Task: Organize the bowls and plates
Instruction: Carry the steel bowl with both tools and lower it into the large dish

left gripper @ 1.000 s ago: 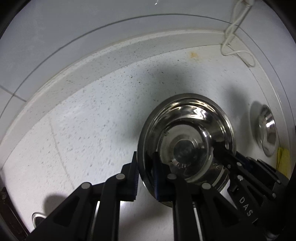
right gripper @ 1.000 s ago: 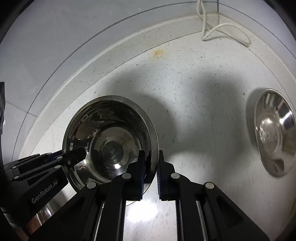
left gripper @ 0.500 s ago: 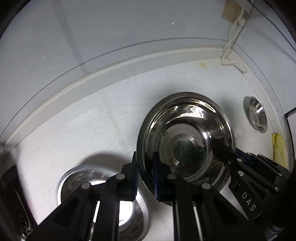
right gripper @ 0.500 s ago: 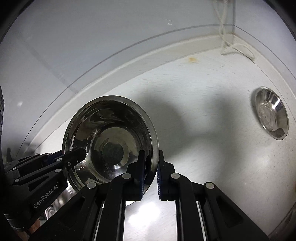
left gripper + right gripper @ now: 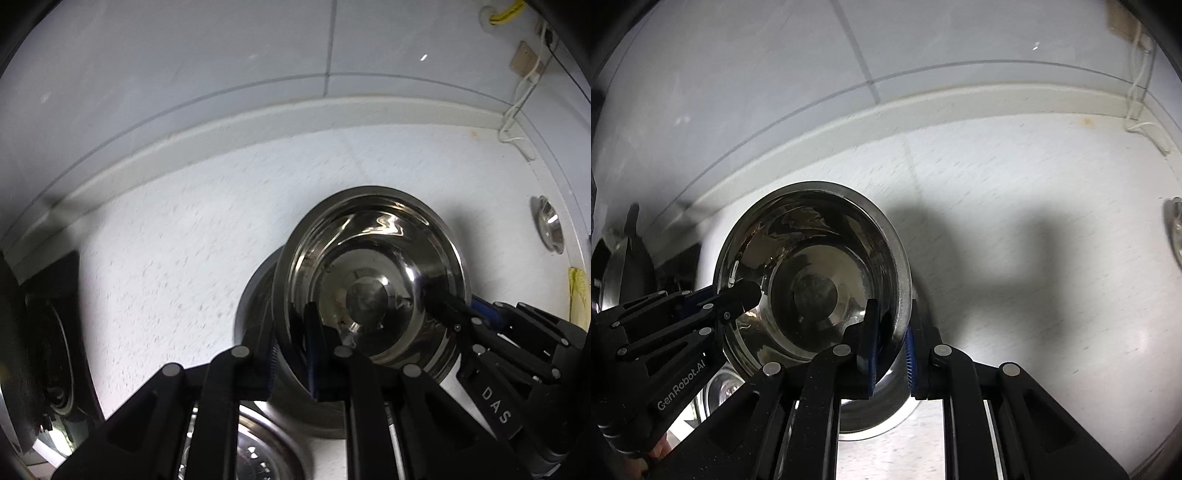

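Midway through, by the look of it. Held over the speckled counter (image 5: 177, 258): one steel bowl (image 5: 373, 280), pinched at two points of its rim and apparently off the surface. Beneath it, toward 6 o'clock in the left view, a second bowl (image 5: 258, 454), likely the stacking target; not yet nested. Still out at 3 o'clock, near the counter edge: a small steel dish (image 5: 548, 229), well apart from the rest.

Left gripper (image 5: 291, 354): clamped on the bowl rim at its 7 o'clock, one pad inside, one outside. Right gripper (image 5: 890, 350): clenched on the same rim at 5 o'clock in the right view, blue pads on either side of the wall.
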`<state>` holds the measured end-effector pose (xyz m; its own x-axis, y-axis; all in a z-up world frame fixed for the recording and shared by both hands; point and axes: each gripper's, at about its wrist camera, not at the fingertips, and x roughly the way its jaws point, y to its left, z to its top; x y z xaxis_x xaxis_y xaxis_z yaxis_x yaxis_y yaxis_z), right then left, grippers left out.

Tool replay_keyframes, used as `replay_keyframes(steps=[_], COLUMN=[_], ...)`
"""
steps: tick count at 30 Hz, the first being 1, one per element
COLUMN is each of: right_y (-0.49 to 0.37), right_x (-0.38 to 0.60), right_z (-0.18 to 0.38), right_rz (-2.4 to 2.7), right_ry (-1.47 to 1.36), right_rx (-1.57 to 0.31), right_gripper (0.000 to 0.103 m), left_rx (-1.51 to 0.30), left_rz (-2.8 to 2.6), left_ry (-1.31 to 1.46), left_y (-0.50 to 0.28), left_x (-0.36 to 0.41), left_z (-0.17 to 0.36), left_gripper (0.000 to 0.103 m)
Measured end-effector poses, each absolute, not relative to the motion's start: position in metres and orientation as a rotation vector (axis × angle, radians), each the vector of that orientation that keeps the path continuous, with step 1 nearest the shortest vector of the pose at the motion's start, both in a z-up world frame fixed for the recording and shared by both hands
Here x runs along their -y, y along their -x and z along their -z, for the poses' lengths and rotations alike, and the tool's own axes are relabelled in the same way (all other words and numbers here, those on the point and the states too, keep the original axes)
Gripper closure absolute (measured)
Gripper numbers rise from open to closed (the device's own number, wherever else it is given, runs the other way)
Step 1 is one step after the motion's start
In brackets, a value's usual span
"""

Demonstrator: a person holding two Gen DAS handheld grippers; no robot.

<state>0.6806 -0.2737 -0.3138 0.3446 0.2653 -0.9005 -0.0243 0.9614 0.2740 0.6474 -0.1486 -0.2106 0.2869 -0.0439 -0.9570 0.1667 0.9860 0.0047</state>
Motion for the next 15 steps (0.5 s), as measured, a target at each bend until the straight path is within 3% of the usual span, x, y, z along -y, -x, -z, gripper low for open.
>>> replay_keyframes(steps=[15], right_y=[-0.679], right_x=[0.239], right_z=[0.362], right_rz=[-0.17], right_ry=[-0.188], right_rx=[-1.325], right_gripper=[0.091], left_rx=[-1.369], left_rz=[0.14], left_ry=[-0.106], left_y=[-0.635], left_x=[0.138], left_z=[0.266], left_gripper=[0.09])
